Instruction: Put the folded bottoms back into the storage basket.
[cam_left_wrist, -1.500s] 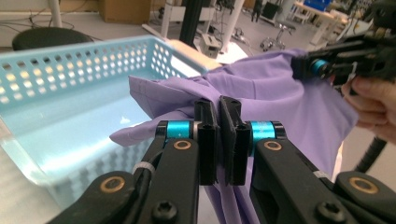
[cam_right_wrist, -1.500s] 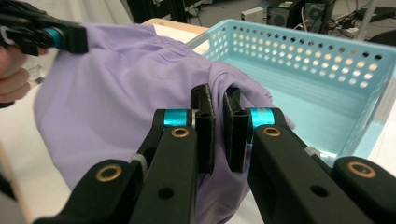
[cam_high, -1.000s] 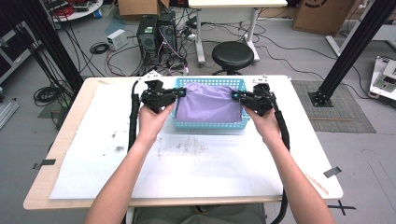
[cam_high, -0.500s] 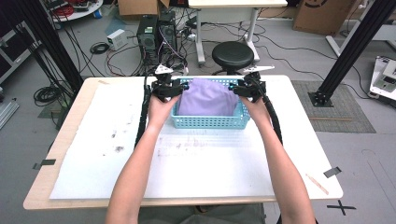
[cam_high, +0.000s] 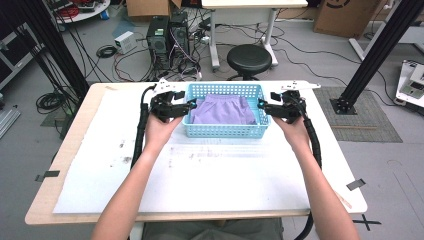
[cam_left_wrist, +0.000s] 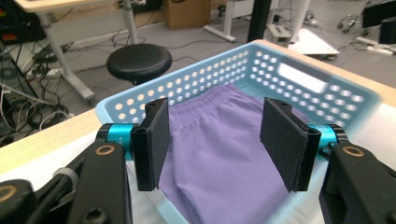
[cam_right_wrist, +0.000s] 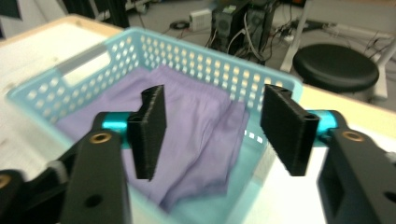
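White table (cam_high: 210, 180) carries it all. Left gripper (cam_high: 186, 107) at the basket's (cam_high: 225, 131) nine o'clock and right gripper (cam_high: 264, 107) at three have just opened wide, empty; purple cloth (cam_high: 222, 110) lies inside the basket between them.

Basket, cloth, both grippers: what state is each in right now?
blue basket: upright on the table, holding the cloth.
purple cloth: folded, lying inside the basket, released.
left gripper: jaws just opened, nothing gripped.
right gripper: jaws just opened, nothing gripped.
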